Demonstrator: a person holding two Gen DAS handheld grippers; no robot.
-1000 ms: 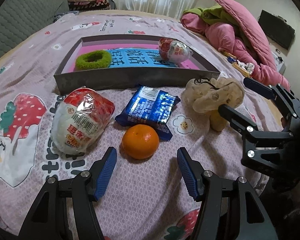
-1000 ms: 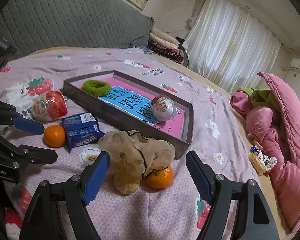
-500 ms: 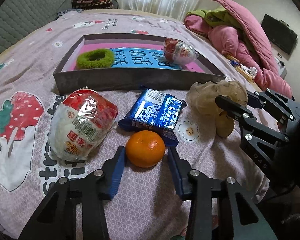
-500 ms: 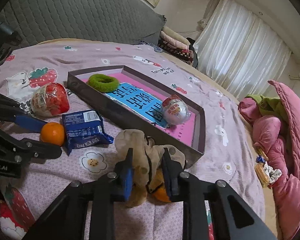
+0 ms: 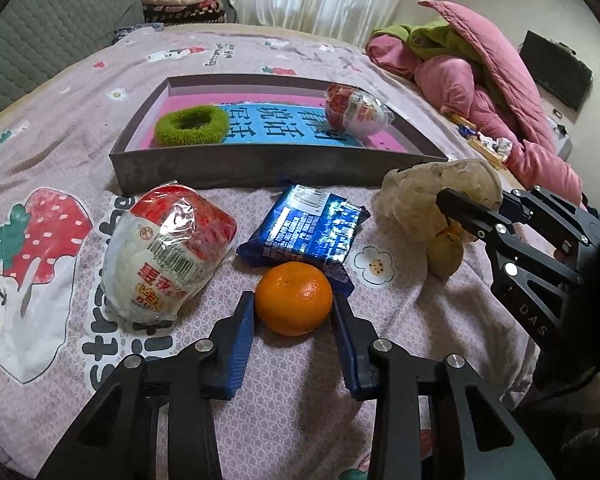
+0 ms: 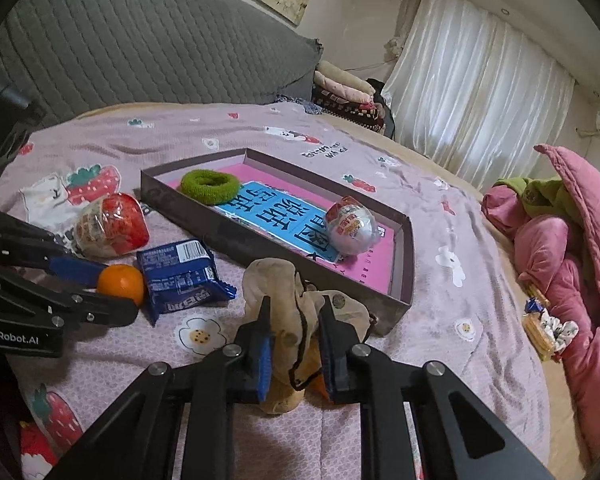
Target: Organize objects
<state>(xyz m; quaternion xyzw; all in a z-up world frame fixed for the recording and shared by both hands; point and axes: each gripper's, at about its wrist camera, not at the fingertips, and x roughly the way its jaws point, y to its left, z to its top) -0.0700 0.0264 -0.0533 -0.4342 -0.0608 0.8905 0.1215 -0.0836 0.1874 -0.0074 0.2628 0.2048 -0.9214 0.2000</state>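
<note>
Pink bedspread (image 5: 80, 92) carries a tray (image 5: 276, 164) mid-bed. Left gripper (image 5: 293, 312), jaws just closing, clamps the orange (image 5: 294, 298) near the front edge; right gripper (image 6: 294, 336) is clamped on the beige scrunchie (image 6: 284, 280) at the tray's corner.

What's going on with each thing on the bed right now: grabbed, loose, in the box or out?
Left gripper: shut on the orange.
Right gripper: shut on the beige scrunchie.
Blue snack packet: loose, outside the box.
Green scrunchie: in the box.
Wrapped egg: in the box.
Red-white packet: loose, outside.
</note>
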